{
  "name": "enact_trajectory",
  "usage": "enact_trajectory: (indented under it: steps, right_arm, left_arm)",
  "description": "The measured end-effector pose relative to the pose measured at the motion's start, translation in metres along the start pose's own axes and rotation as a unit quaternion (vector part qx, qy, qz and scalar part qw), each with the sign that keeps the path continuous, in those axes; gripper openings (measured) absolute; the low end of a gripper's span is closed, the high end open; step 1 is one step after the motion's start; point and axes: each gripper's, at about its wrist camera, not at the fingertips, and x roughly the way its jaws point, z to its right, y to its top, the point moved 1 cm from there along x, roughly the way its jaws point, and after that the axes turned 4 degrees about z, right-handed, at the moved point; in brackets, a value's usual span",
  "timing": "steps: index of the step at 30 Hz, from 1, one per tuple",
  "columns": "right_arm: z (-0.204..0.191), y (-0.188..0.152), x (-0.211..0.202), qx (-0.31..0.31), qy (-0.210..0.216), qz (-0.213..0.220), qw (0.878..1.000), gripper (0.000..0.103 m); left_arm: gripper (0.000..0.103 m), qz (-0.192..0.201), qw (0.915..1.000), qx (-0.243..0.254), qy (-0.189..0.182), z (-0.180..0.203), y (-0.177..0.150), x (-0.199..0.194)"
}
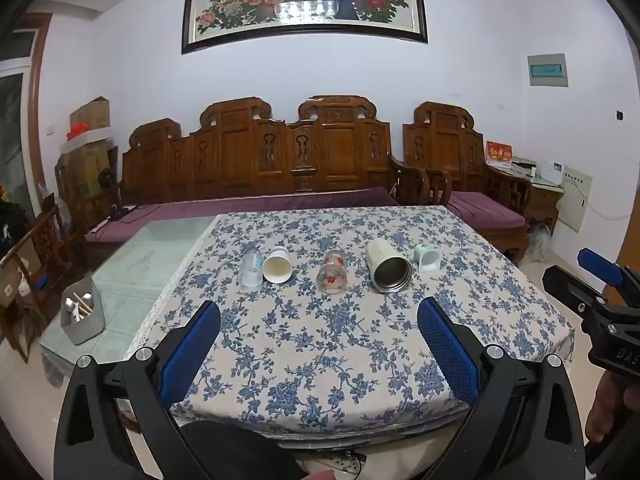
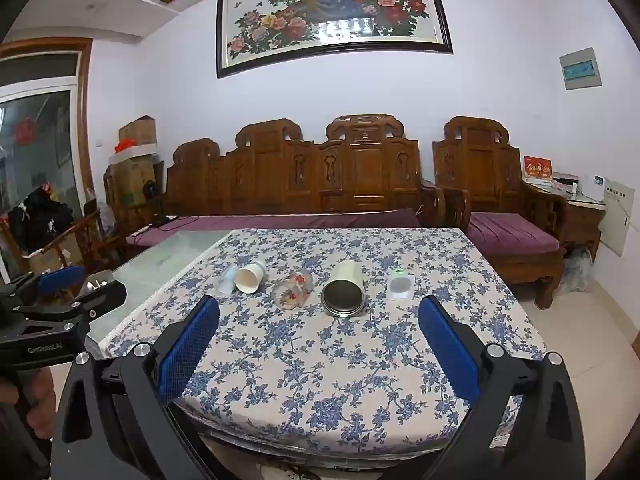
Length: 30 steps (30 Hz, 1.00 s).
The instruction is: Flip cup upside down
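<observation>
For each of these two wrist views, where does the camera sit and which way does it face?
Left wrist: sits behind the open left tongs, faces the sofa across the floral tablecloth; right tongs show at right.
Right wrist: sits behind the open right tongs, same heading; left tongs and hand show at left.
Shared: five cups lying sideways, including the steel tumbler.

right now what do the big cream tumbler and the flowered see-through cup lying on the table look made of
The big cream tumbler looks like metal: dull grey steel-like interior and a ringed rim, with a matte cream coat outside. The flowered see-through cup looks like clear glass, since the tablecloth shows through it; clear plastic is possible.
</observation>
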Motion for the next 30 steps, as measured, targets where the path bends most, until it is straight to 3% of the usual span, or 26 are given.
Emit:
enact_trajectory:
  steps: [30]
  right_arm:
    - [0.002, -0.003, 0.001, 0.005, 0.001, 0.000, 1.000, 0.100]
  left_arm:
    - [0.095, 0.011, 0.9999, -0.005, -0.003, 0.002, 0.010, -0.006]
